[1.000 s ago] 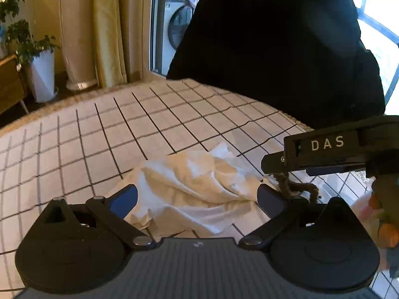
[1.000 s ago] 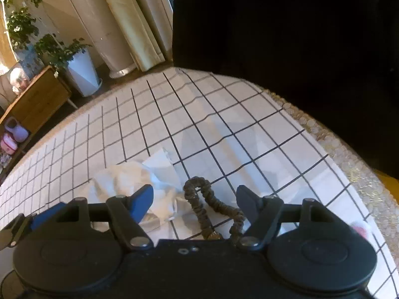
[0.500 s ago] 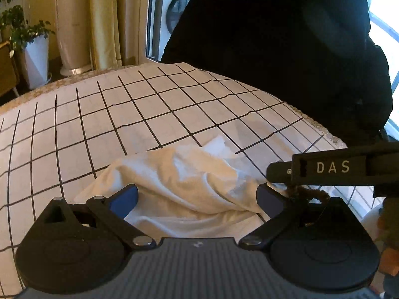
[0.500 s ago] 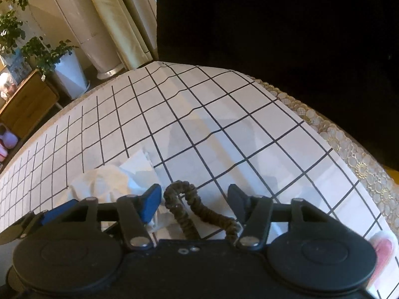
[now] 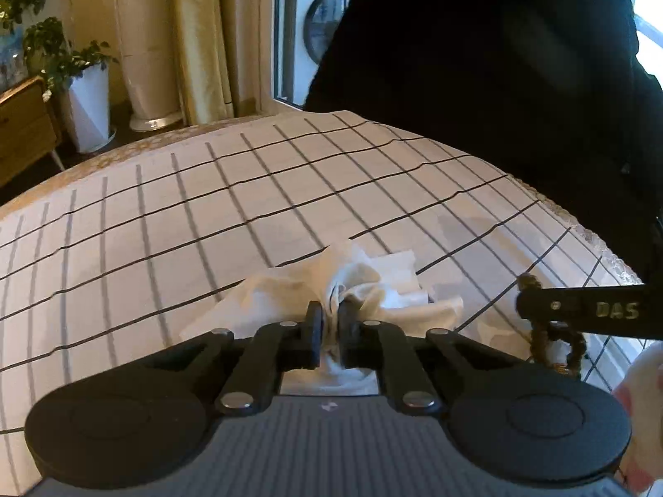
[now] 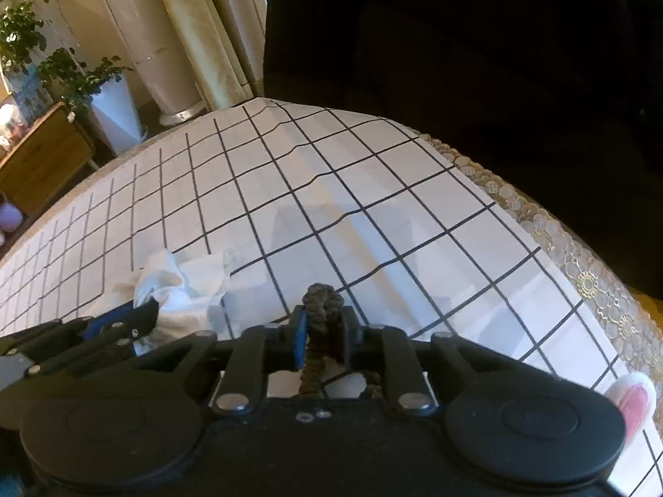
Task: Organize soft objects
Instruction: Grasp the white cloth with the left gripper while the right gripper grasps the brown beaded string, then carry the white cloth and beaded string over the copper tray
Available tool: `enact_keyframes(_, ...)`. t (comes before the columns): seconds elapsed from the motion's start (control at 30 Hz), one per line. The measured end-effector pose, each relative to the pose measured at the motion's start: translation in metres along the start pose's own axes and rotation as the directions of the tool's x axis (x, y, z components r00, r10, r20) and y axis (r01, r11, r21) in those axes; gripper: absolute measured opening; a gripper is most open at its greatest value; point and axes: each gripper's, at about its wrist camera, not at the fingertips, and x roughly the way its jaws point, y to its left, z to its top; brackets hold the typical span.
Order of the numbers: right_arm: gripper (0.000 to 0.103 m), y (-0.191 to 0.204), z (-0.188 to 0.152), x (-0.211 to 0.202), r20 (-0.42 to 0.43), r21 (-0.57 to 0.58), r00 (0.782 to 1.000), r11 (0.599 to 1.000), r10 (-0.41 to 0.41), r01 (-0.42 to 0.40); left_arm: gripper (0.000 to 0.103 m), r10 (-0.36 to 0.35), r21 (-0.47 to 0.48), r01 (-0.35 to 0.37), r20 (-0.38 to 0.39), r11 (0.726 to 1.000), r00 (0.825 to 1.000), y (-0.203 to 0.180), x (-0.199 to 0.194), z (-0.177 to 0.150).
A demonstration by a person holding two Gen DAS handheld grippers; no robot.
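Crumpled white cloth (image 5: 364, 281) on checked tablecloth, brown scrunchie (image 6: 323, 314) just beside it

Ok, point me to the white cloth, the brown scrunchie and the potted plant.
white cloth (image 5: 373, 285): left wrist view, bunched folds beyond the left gripper.
brown scrunchie (image 6: 323, 296): right wrist view, loop sticking up above the right gripper.
potted plant (image 5: 89, 103): left wrist view, white pot.

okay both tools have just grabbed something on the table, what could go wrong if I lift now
The left tool has just closed on only a bunched fold of the white cloth, so the fold could slip out or the rest could drag across the checked tablecloth. The right tool has just closed on one loop of the brown scrunchie; it may stretch and snap free.
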Motion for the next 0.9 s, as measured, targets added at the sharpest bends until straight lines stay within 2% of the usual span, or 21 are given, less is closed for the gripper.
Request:
enact_keyframes(0.13, 0.013, 0.002, -0.004, -0.013, 0.006, -0.008, 0.999, 0.999, 0.037, -0.037, 0.008, 0.023, -0.020, -0.023, -0.027, 1.000, 0.999, 0.014, -0.011, -0.005)
enact_keyframes(0.3, 0.012, 0.009, -0.009, -0.034, 0.015, -0.036, 0.997, 0.997, 0.075, -0.075, 0.008, 0.018, -0.041, -0.019, -0.023, 0.999, 1.000, 0.032, -0.035, -0.011)
enact_keyframes(0.57, 0.010, 0.024, -0.023, -0.083, 0.042, -0.099, 0.989, 0.986, 0.142, -0.137, 0.007, 0.012, -0.072, -0.011, 0.014, 0.997, 1.000, 0.052, -0.099, -0.016)
enact_keyframes(0.9, 0.009, 0.047, -0.055, -0.153, 0.062, -0.212, 0.969, 0.952, 0.237, -0.220, 0.007, 0.000, -0.089, 0.003, 0.034, 0.996, 0.999, 0.068, -0.182, -0.035)
